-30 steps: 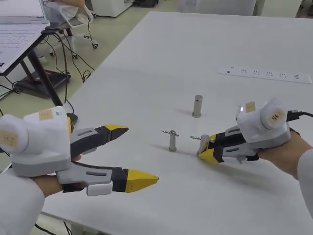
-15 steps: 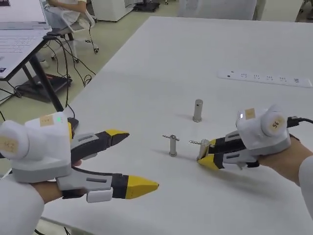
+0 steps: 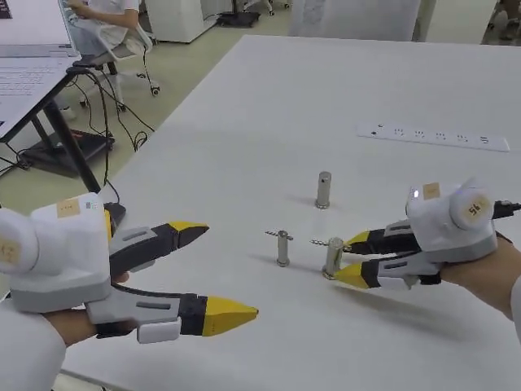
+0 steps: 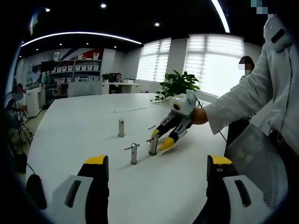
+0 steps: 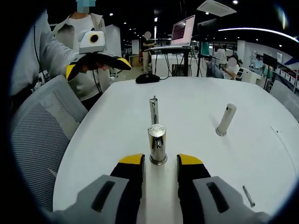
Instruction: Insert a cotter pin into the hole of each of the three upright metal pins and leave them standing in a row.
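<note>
On the white table (image 3: 244, 122), the left gripper (image 3: 228, 269) hovers at the near left edge, its jaws spread wide and empty. To its right stands a pin (image 3: 282, 247) with a cotter (image 3: 272, 235) through its top. Just beside that, a second pin (image 3: 332, 255), also cottered, stands upright between the jaws of the right gripper (image 3: 345, 259). These jaws are parted, with a gap on each side of the pin in the right gripper view. The back pin (image 3: 324, 189) stands apart behind, with no cotter visible in it. A loose cotter (image 5: 248, 196) lies on the table.

If the right gripper backs away crookedly, a jaw may clip the second pin or its cotter's protruding end and tip it, perhaps into its close neighbour.

A second ago the right jaws were pinched on that pin; now they have let go. The left gripper is much as it was.
</note>
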Demonstrator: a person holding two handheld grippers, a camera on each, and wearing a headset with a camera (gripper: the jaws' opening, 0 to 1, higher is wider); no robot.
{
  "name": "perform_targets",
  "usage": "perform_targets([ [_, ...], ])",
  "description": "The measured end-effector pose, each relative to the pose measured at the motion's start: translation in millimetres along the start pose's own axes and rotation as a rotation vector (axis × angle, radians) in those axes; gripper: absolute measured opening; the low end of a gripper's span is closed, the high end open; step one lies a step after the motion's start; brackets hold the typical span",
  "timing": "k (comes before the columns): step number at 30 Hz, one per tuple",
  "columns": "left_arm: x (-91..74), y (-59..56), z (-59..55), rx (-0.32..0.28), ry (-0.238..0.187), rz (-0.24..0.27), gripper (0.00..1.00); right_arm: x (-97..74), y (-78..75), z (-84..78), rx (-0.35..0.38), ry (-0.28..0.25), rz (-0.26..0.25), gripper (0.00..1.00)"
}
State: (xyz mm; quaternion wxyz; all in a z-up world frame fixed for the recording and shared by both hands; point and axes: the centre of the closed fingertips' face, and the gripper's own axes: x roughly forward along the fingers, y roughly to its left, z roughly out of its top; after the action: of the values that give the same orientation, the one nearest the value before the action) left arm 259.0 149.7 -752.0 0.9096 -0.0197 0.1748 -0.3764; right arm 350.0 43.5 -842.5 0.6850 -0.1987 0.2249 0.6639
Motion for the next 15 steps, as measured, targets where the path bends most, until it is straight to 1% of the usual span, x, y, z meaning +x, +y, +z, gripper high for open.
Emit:
perform_targets([
  [3,0.3,0.0,0.3,0.002,0.0,-0.001,0.87,-6.4,-1.6,-3.6,0.005,0.003,-0.005,0.3],
  [8,0.7,0.1,0.9,0.004,0.001,-0.003,0.86,-19.3,-12.0,-11.6,0.003,0.027,-0.023,0.31],
  [12,0.3,0.9,3.8,0.002,-0.009,0.0,0.86,-28.7,-29.0,-14.6,0.011,0.043,-0.055,0.31],
  [15,0.7,0.9,5.4,0.005,-0.011,0.001,0.86,-32.4,-43.1,-11.7,0.01,0.048,-0.081,0.3],
])
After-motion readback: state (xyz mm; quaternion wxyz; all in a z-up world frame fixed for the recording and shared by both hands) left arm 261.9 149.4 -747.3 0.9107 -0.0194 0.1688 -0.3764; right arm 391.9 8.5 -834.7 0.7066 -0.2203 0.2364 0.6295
